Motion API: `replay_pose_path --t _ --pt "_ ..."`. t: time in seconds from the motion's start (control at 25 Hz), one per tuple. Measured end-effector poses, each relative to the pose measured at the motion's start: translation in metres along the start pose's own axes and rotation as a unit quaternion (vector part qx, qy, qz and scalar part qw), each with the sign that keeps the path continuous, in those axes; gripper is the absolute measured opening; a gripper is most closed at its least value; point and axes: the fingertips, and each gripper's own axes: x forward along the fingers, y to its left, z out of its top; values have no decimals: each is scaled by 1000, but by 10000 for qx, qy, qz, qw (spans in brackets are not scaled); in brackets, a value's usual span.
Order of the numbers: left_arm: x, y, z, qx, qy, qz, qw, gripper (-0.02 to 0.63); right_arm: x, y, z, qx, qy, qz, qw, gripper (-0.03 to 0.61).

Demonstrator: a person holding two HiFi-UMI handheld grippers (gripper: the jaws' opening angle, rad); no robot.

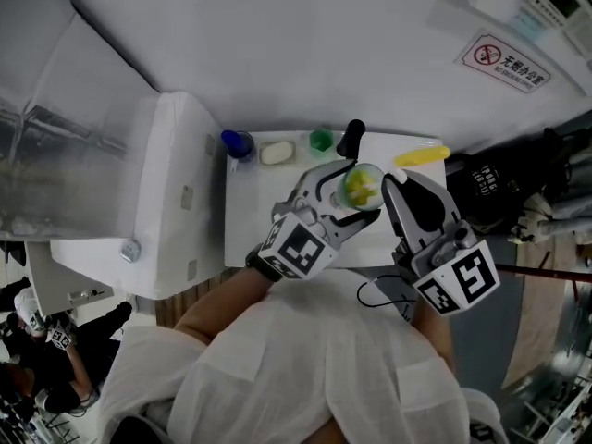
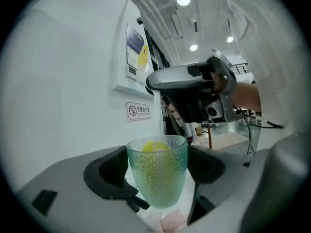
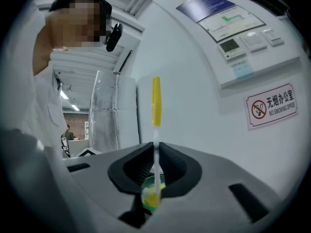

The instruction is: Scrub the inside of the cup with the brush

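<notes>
A frosted green cup (image 1: 362,188) is held upright above the white table (image 1: 250,229), and my left gripper (image 1: 344,203) is shut on it. In the left gripper view the cup (image 2: 158,176) fills the gap between the jaws. My right gripper (image 1: 396,189) is shut on a thin brush with a yellow handle (image 1: 421,157). The right gripper view shows the white shaft (image 3: 156,144) pinched between the jaws. The handle (image 3: 156,101) stands above them, and the yellow brush head (image 3: 152,196) is down inside the cup. The same head (image 2: 153,146) shows through the cup wall.
Along the table's far edge lie a blue item (image 1: 237,143), a white block (image 1: 277,153), a small green item (image 1: 320,140) and a black item (image 1: 351,137). A white appliance (image 1: 176,192) stands left. A no-smoking sign (image 1: 506,61) hangs on the wall.
</notes>
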Motion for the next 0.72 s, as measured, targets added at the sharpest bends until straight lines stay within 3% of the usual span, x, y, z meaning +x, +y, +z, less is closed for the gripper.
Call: replay_pose_path --t 0.32,0.72 --pt "77 -37 -5 -104 -141 -543 9984 364 -62 -51 -5 -90 279 -656 9974 37" --pt "199 -74 -53 -67 7 -821 9966 364 -152 -151 15 -41 -33 -1612 9869 37"
